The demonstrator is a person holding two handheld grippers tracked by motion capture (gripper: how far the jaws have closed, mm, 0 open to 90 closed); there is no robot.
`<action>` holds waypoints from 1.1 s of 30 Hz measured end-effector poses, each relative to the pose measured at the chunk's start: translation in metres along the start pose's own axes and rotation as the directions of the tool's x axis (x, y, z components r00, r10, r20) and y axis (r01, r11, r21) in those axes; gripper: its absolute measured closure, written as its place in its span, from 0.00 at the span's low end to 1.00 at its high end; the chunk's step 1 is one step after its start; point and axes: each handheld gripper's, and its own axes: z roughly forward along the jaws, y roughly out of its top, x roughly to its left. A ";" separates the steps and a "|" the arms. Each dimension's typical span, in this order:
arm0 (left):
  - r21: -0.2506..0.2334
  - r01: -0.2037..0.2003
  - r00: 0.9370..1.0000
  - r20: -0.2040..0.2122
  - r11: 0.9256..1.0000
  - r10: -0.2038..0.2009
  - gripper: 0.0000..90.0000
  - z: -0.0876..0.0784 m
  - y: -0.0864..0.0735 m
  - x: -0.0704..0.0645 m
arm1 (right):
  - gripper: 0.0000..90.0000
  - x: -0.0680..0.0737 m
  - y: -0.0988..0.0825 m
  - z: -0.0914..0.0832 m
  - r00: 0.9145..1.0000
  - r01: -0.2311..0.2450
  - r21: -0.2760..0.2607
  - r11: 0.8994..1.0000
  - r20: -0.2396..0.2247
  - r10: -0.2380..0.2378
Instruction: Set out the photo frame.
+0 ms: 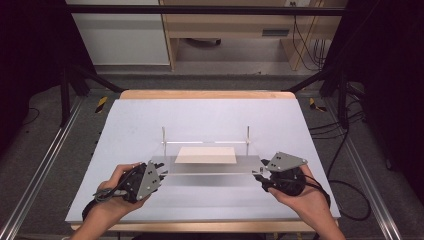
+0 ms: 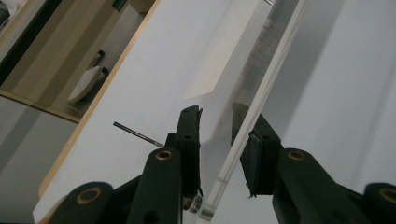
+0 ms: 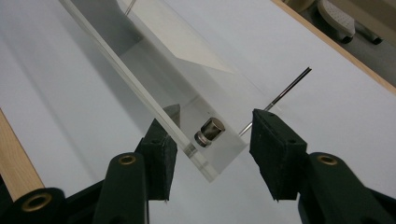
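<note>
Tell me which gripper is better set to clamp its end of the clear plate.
Left, probably: the left gripper has the clear plate's edge between near-closed jaws. The right gripper gapes wider around its corner.

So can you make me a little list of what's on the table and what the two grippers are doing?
table: white top with a wooden edge
main thing: clear plastic stand with thin metal rods, mid-table
on it: pale flat card
left gripper: open, jaws either side of the stand's clear edge
right gripper: open, jaws around the stand's corner, beside a small metal peg
hands: one on each gripper, at opposite ends of the stand
lifted yet: cannot tell
</note>
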 end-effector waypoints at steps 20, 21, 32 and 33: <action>-0.005 0.073 0.997 0.021 0.997 -0.073 0.78 0.000 0.009 0.020 | 0.67 -0.003 0.005 0.005 0.998 0.055 -0.102 0.993 0.039 -0.051; -0.006 0.078 0.997 0.022 0.997 -0.077 0.77 0.000 0.010 0.022 | 0.67 -0.006 0.008 0.005 0.998 0.045 -0.105 0.993 0.039 -0.042; -0.027 0.112 0.994 0.013 0.993 -0.112 0.73 0.001 0.019 0.041 | 0.66 -0.024 0.026 0.005 1.000 0.006 -0.093 0.996 0.006 -0.006; -0.040 0.129 0.992 0.014 0.991 -0.129 0.71 0.000 0.020 0.042 | 0.66 -0.025 0.028 0.005 1.000 0.002 -0.091 0.996 0.004 -0.001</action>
